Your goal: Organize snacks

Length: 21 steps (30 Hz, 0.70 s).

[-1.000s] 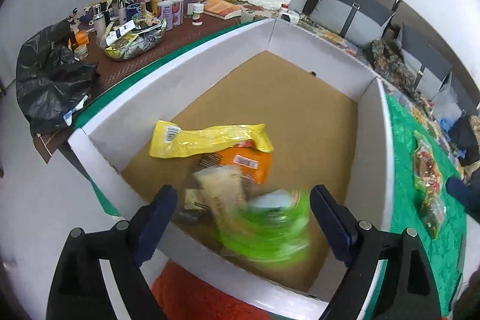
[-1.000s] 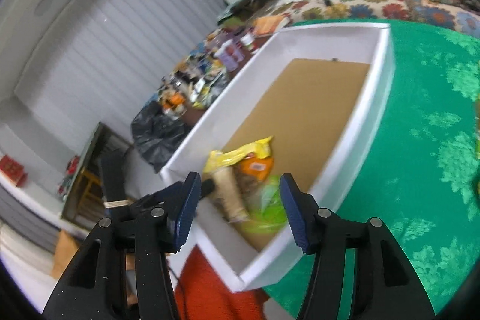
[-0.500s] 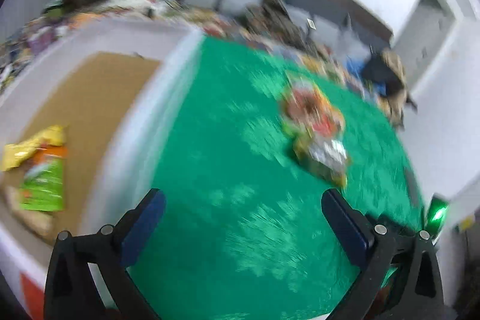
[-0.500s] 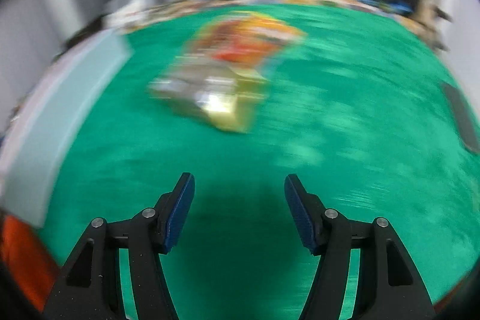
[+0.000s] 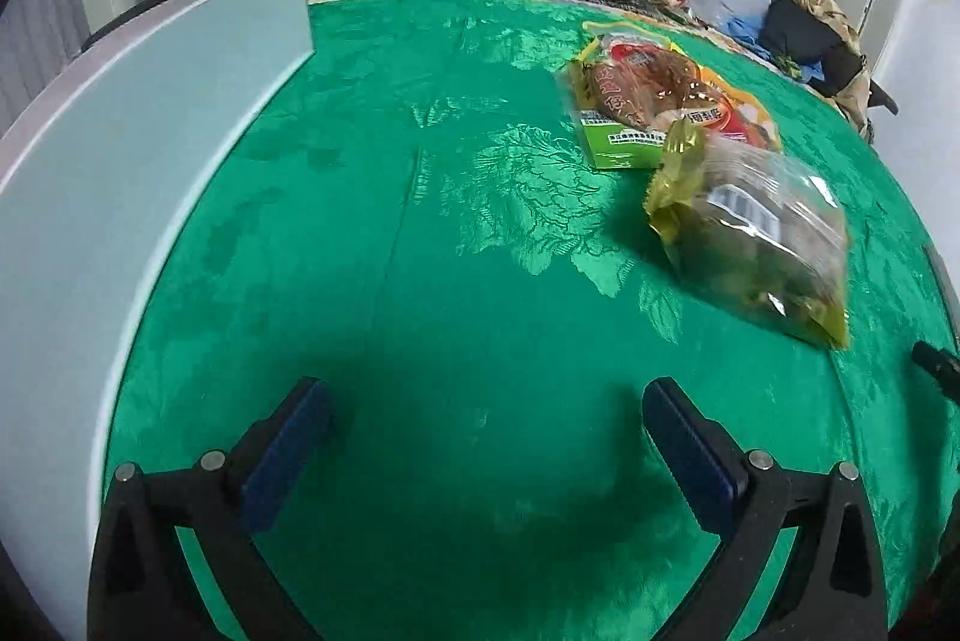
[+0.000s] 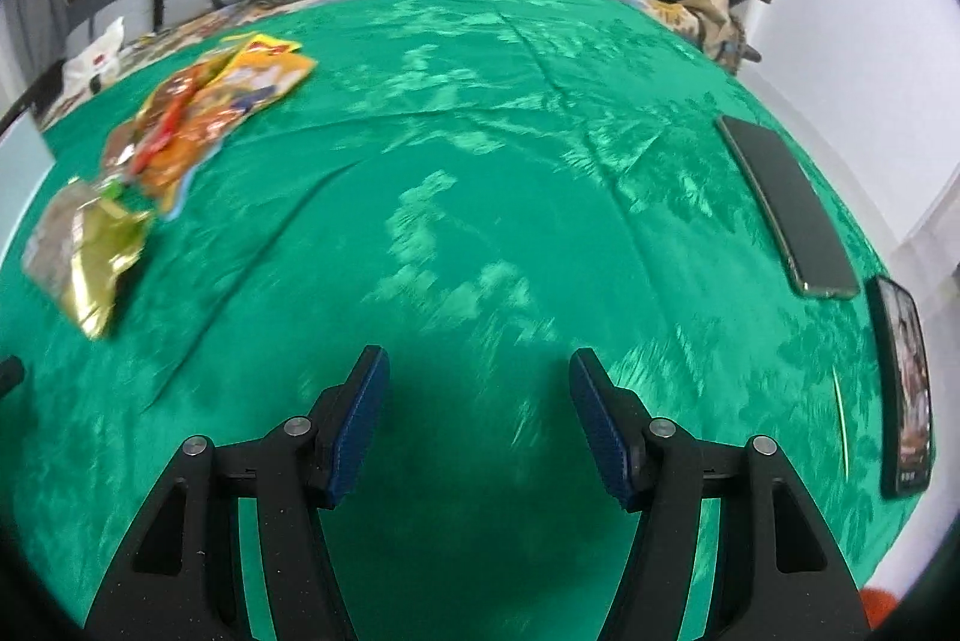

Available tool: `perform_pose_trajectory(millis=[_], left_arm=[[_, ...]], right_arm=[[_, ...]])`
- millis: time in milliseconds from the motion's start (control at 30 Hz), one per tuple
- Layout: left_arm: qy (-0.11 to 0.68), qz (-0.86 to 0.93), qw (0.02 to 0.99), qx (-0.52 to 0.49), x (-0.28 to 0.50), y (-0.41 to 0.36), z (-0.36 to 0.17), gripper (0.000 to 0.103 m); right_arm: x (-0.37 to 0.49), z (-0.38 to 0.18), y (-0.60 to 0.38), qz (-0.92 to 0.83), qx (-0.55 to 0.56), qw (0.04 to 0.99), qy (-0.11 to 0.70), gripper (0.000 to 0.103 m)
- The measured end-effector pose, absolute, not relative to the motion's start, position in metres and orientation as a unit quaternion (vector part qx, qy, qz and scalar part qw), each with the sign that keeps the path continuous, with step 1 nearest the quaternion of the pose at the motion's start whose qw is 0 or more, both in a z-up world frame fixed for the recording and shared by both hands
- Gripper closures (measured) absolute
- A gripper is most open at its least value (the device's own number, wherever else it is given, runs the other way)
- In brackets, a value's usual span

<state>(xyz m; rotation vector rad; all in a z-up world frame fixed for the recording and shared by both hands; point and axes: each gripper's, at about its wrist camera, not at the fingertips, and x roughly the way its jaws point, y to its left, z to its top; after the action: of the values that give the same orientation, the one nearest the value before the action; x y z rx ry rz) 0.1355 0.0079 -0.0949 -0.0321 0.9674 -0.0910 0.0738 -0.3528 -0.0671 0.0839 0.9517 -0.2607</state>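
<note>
While both tools are held above the green patterned tabletop cloth (image 5: 420,197), nothing is gripped: the left tool (image 5: 480,437) is spread wide and empty, the right tool (image 6: 477,419) parted less far, also empty. Two snack packs are seen lying on the cloth, touching: a red-and-orange printed packet (image 5: 654,95) and a clear, gold-edged bag of dark pieces (image 5: 762,245) (slightly blurred). A white box wall (image 5: 138,113) is shown only by the left view; two dark phones (image 6: 786,203) only by the right.
</note>
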Motion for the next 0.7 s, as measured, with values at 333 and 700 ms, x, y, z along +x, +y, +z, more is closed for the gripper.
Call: perform_pose_trajectory(millis=[333, 700], left_arm=[[0.458, -0.042, 0.888, 0.016, 0.143, 0.005, -0.099, 0.000], [0.458, -0.043, 0.888, 0.016, 0.143, 0.004, -0.098, 0.000]], right_arm=[[0.093, -0.075, -0.375, -0.138, 0.067, 0.888, 0.434, 0.019], [0.095, -0.076, -0.376, -0.138, 0.067, 0.886, 0.437, 0.015]])
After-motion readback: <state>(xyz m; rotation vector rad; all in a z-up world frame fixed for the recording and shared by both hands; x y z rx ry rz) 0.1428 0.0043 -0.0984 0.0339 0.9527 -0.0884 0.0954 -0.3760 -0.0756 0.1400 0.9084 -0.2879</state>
